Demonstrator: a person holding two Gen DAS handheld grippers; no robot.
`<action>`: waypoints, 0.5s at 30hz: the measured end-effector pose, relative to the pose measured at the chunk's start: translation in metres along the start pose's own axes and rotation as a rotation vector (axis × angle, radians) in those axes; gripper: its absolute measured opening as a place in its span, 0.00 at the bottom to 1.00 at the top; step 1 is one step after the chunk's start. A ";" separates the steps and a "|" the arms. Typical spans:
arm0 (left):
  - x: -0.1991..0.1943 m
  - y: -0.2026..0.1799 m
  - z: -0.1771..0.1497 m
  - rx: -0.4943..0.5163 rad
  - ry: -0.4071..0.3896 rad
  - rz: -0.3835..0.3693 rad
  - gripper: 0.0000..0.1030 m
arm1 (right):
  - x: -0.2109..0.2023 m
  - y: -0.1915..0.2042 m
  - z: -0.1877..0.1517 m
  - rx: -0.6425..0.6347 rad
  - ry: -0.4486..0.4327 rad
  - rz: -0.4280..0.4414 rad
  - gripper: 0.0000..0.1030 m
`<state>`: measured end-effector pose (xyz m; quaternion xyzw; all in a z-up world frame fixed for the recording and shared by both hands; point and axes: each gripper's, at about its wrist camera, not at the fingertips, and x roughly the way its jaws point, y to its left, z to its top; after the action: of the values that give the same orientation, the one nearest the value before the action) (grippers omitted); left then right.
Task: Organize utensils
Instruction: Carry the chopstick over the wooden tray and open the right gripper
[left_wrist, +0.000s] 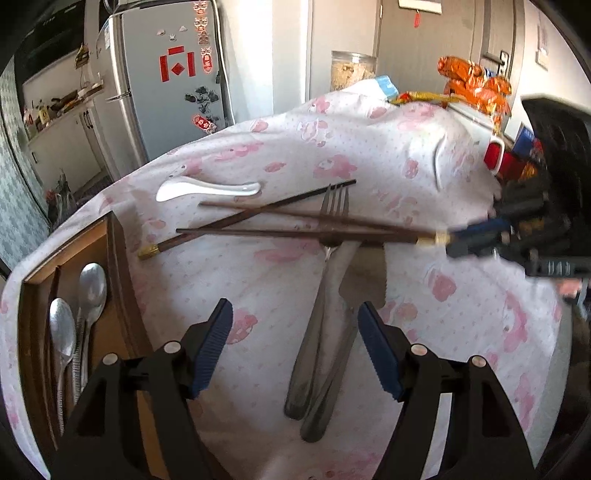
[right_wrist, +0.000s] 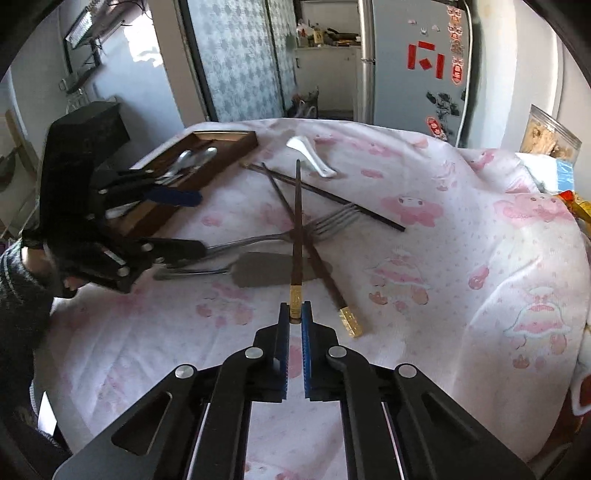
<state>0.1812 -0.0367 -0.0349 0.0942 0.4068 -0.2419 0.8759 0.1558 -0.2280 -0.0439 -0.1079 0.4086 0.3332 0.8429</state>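
My right gripper (right_wrist: 295, 314) is shut on the gold-capped end of a brown chopstick (right_wrist: 296, 229), which lies across a fork (right_wrist: 288, 234) and a flat steel spatula (right_wrist: 266, 273). Two more chopsticks (right_wrist: 317, 258) cross there. My left gripper (left_wrist: 295, 325) is open and empty, its jaws either side of the fork (left_wrist: 325, 280) and spatula (left_wrist: 351, 314) handles. The held chopstick (left_wrist: 295, 234) and my right gripper (left_wrist: 476, 238) show in the left wrist view. A white ceramic spoon (left_wrist: 207, 189) lies further back.
A wooden tray (left_wrist: 118, 258) at the left holds two metal spoons (left_wrist: 90, 288) and a chopstick; it also shows in the right wrist view (right_wrist: 229, 147). A pink-patterned cloth (left_wrist: 369, 147) covers the table. Snack bags (left_wrist: 476, 85) and a red-and-white mug (left_wrist: 495, 155) stand at the far right.
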 end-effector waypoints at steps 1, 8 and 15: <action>0.000 0.000 0.001 -0.015 -0.002 -0.016 0.72 | 0.001 0.005 -0.003 -0.009 0.004 0.008 0.05; 0.023 0.000 0.007 -0.125 0.056 -0.075 0.74 | 0.004 0.037 -0.016 -0.072 -0.006 0.035 0.06; 0.030 0.011 0.007 -0.206 0.078 -0.088 0.75 | 0.006 0.046 -0.027 -0.092 -0.010 0.021 0.07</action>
<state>0.2085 -0.0400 -0.0532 -0.0049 0.4669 -0.2330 0.8530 0.1115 -0.2028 -0.0616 -0.1404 0.3897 0.3610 0.8355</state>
